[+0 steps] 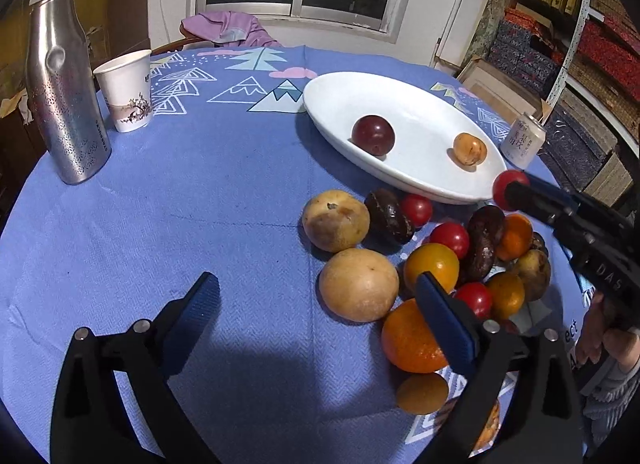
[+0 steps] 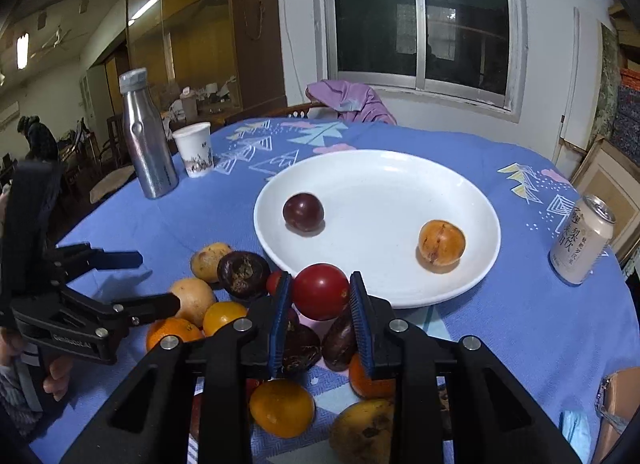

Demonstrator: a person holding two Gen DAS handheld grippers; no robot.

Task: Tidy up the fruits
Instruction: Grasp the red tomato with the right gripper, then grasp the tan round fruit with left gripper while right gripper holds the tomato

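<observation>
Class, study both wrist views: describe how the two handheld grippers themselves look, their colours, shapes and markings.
Both the left gripper and right gripper are matte black plastic frames with silver rivets and flat blue ribbed finger pads. White lettering marks each body. A grey sleeve cuff shows at the wrist.

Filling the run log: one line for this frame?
right gripper: shut on red tomato, near plate | left gripper: open, empty | plate: plum, loquat

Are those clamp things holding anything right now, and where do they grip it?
The right gripper pinches a red tomato by its two sides. The left gripper is open, holding nothing.
</observation>
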